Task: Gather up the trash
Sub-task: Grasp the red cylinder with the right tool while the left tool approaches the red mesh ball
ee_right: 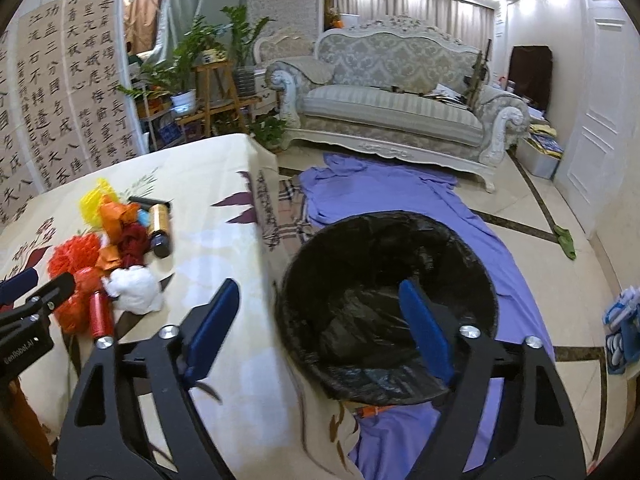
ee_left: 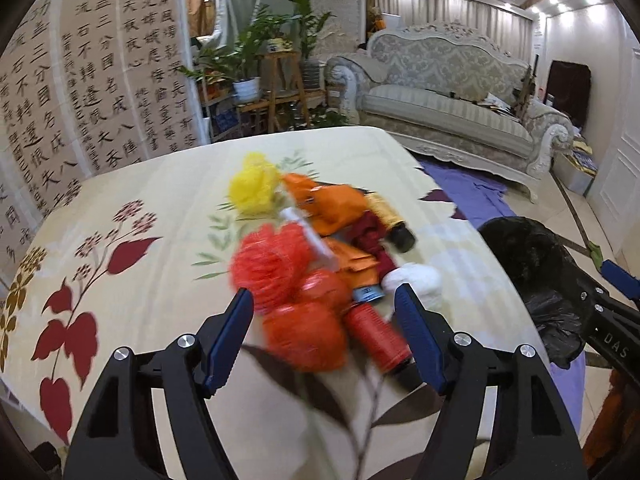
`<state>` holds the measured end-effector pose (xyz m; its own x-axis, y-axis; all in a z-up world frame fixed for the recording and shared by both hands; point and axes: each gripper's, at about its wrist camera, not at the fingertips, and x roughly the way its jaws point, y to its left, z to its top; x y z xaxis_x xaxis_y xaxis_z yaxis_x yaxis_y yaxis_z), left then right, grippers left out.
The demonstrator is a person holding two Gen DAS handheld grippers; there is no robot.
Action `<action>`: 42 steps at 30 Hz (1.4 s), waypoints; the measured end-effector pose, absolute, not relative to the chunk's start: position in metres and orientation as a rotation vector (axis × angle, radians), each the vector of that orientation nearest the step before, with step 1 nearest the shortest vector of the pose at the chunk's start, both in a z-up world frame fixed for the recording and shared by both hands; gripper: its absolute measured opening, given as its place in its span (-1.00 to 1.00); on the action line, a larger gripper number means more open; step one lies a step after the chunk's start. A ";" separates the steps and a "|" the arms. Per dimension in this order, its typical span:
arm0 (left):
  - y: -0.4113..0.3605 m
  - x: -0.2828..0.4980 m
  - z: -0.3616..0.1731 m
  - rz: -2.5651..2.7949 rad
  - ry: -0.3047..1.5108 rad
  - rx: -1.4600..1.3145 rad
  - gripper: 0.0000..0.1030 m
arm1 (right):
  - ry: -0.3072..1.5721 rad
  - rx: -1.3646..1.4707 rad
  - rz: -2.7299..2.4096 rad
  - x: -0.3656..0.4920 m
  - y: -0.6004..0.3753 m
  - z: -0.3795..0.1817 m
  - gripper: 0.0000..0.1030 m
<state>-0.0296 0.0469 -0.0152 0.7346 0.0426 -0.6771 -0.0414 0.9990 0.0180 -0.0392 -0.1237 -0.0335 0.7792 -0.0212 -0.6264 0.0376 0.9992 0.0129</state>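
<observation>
A pile of trash lies on the floral tablecloth [ee_left: 132, 300]: yellow mesh [ee_left: 254, 188], red mesh balls [ee_left: 268, 264], orange wrappers [ee_left: 336, 208], a red cylinder [ee_left: 376, 336], a gold bottle with a black cap [ee_left: 390, 216] and a white crumpled tissue [ee_left: 416, 278]. My left gripper [ee_left: 326, 320] is open just in front of the pile, with a red mesh ball and the cylinder lying between its fingers, and the pads are not pressing on them. My right gripper [ee_right: 318, 292] is open and holds nothing, above the table edge and the black-lined bin [ee_right: 384, 232].
The bin [ee_left: 532, 256] stands on the floor right of the table, on a purple cloth [ee_right: 400, 188]. A sofa [ee_right: 392, 108], potted plants [ee_right: 188, 64] and a calligraphy screen [ee_right: 60, 92] stand behind. A blue tray [ee_right: 622, 332] lies on the floor at the right.
</observation>
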 end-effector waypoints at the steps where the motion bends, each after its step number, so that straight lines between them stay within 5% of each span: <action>1: 0.054 -0.035 -0.014 0.055 0.742 -0.002 0.38 | 0.682 0.028 -0.017 -0.040 -0.119 -0.034 0.50; 11: 0.093 -0.049 -0.018 0.108 0.771 -0.048 0.38 | 0.713 0.000 0.095 -0.048 -0.079 -0.038 0.45; 42: 0.146 -0.062 -0.034 0.190 0.783 -0.115 0.38 | 0.806 -0.118 0.389 -0.034 0.025 -0.066 -0.51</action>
